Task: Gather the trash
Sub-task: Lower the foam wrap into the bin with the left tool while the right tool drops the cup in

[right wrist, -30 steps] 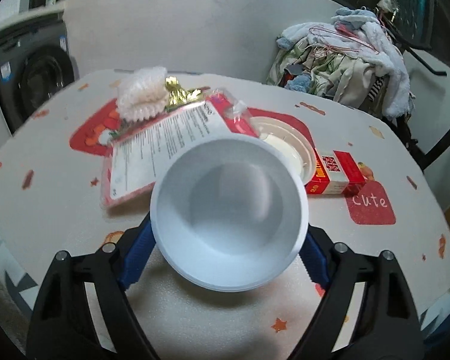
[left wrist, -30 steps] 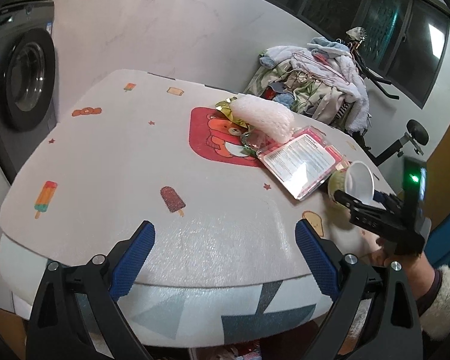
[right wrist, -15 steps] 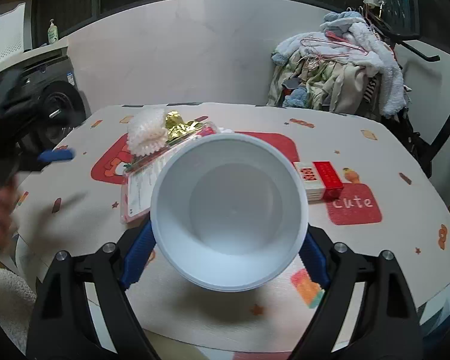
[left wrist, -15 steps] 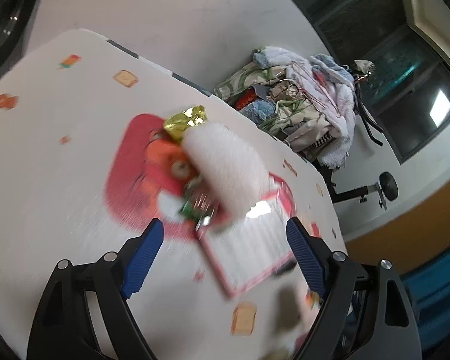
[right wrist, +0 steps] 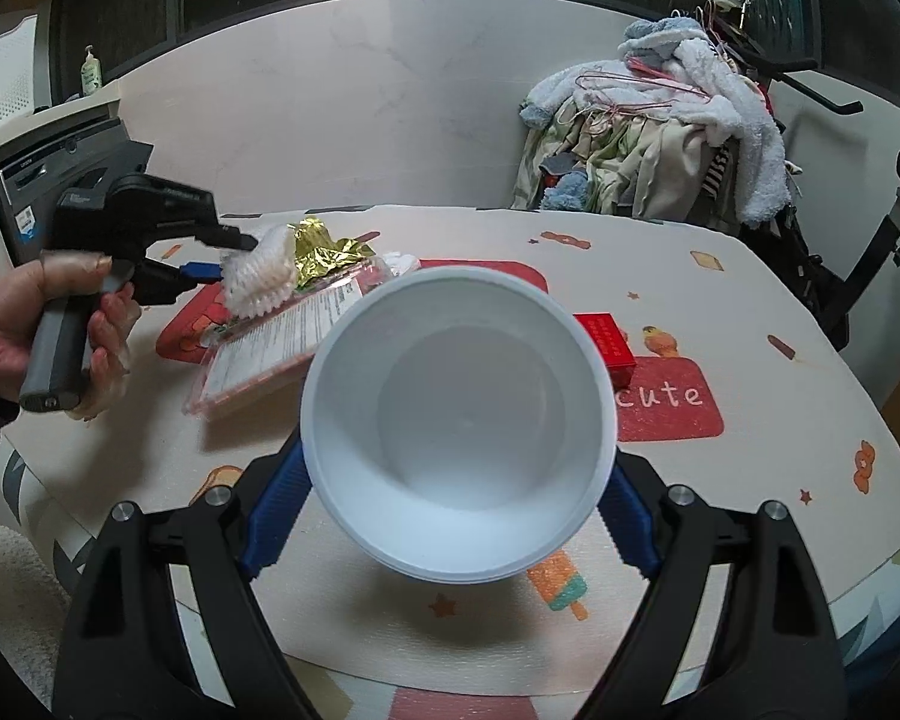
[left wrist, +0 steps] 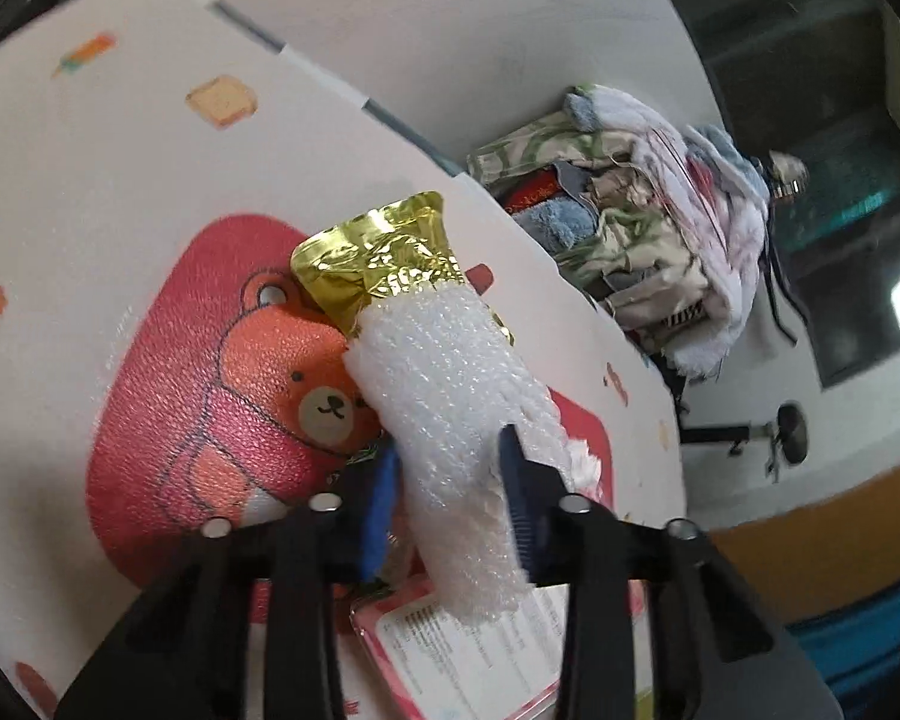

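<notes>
Trash lies on the table [right wrist: 750,312] ahead of both tools; the left gripper [left wrist: 450,480] has a roll of white foam wrap [left wrist: 450,408] between its blue pads, the jaws closing and pressing into its sides; a gold foil wrapper [left wrist: 378,258] pokes out beyond the roll, and a pink packet [left wrist: 468,660] lies under it; the right gripper [right wrist: 450,480] pinches a white cup [right wrist: 459,420] by its sides, mouth toward the camera; a red box [right wrist: 609,345] sits just past the cup.
</notes>
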Available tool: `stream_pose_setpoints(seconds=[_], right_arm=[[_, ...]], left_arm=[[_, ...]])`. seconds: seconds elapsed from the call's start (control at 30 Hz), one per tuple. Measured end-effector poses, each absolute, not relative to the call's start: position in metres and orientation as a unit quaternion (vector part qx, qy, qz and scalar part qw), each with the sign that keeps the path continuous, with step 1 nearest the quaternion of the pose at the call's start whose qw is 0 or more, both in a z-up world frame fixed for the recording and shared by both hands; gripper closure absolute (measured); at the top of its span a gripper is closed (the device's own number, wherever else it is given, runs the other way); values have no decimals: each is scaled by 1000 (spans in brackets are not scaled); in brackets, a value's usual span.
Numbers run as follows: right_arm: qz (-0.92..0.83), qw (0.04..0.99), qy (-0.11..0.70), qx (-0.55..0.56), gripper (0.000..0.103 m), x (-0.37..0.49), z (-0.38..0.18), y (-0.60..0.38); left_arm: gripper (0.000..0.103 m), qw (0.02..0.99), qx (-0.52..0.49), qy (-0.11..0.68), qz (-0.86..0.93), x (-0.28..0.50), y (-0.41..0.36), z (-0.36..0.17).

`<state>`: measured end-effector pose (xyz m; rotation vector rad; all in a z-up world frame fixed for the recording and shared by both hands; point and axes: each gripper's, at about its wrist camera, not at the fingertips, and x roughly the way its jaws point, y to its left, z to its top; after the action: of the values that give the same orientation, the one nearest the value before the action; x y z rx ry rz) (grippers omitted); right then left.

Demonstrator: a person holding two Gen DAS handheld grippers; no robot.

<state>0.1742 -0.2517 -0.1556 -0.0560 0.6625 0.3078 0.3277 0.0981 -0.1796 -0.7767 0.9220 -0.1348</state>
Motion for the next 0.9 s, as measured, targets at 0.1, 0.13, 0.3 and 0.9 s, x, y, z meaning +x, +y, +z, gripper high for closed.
stream_pose_setpoints(seconds=[0.1,0.13,0.3,0.9], right_arm=[[153,934,321,-27,19,173,-153,-251],[154,935,319,-27,19,172,-151,-250],[157,938,307,-23,19,166,-138,-248],[179,940,290,-27,19,103,-103,-239]], left_arm=[[83,838,-340,421,-74,319,96,-161],[83,846,-328,414,-79,315,95,-152],[84,888,-237,377,-118,285,79,-101],[84,918,-85,345,-176,123,43,-76]])
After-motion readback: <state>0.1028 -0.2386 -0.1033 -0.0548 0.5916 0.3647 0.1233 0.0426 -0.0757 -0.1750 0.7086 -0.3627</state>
